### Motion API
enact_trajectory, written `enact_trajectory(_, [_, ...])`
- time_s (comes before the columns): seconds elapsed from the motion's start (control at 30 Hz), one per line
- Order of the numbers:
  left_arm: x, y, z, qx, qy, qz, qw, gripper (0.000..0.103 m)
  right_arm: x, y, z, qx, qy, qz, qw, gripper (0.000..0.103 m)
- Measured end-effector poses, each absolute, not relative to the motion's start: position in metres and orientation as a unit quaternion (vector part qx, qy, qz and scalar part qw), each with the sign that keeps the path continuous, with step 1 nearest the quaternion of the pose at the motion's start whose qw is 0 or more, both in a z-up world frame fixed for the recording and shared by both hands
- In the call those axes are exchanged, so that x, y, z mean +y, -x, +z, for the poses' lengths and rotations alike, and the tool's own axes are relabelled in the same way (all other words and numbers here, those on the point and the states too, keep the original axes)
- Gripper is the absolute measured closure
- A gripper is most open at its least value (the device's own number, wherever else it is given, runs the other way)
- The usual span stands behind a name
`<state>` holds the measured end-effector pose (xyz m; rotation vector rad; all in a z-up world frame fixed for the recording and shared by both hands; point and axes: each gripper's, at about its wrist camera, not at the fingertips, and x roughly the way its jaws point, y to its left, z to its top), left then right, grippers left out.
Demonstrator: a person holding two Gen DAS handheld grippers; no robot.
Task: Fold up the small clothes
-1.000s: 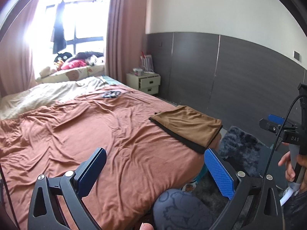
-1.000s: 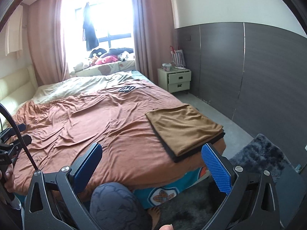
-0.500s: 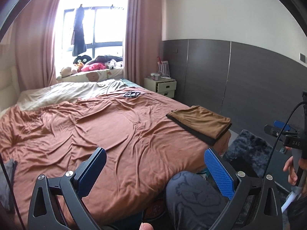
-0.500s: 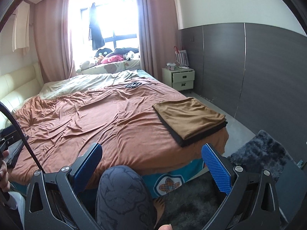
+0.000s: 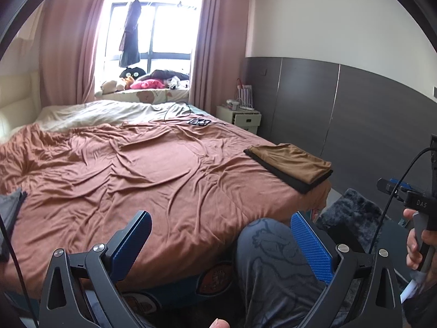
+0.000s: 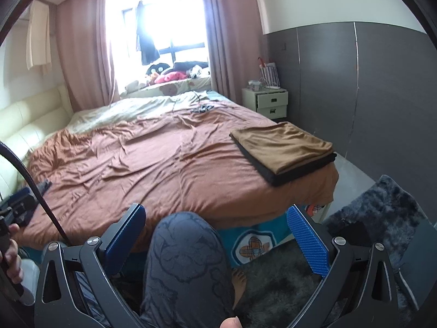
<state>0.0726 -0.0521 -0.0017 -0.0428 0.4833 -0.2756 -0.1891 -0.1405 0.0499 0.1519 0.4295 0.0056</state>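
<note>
Both claws hang wide open and hold nothing — the left claw point(image 5: 221, 248) and the right claw point(image 6: 215, 240) are held off the near edge of the bed point(image 6: 153, 164), above the person's knee point(image 6: 185, 251). The folded clothes point(image 6: 284, 147), a tan piece stacked on a black one, lie flat at the bed's near right corner. A grey garment point(image 5: 11, 207) lies at the bed's left edge — only partly in view. A dark rug point(image 6: 382, 207) covers the floor beside the right corner.
</note>
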Motion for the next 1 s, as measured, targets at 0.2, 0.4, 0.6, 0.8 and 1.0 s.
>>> enact_trajectory(0.2, [-0.046, -0.065, -0.006, 0.226, 0.022, -0.12, 0.967, 0.0, -0.136, 0.188, 0.046, 0.206, -0.087, 0.01, 0.975, 0.0])
enact_trajectory(0.4, [-0.039, -0.065, -0.009, 0.229, 0.03, -0.107, 0.967, 0.0, -0.13, 0.193, 0.042, 0.208, -0.098, 0.015, 0.973, 0.0])
enact_trajectory(0.6, [-0.036, -0.064, -0.009, 0.23, 0.033, -0.104, 0.967, 0.0, -0.127, 0.197, 0.045, 0.202, -0.096, 0.006, 0.975, 0.0])
enact_trajectory(0.8, [-0.037, -0.061, -0.008, 0.228, 0.03, -0.106, 0.967, 0.0, -0.122, 0.196, 0.041, 0.206, -0.091, 0.008, 0.974, 0.0])
enact_trajectory(1.0, [-0.036, -0.059, -0.009, 0.229, 0.032, -0.107, 0.967, 0.0, -0.12, 0.196, 0.042, 0.207, -0.09, 0.009, 0.974, 0.0])
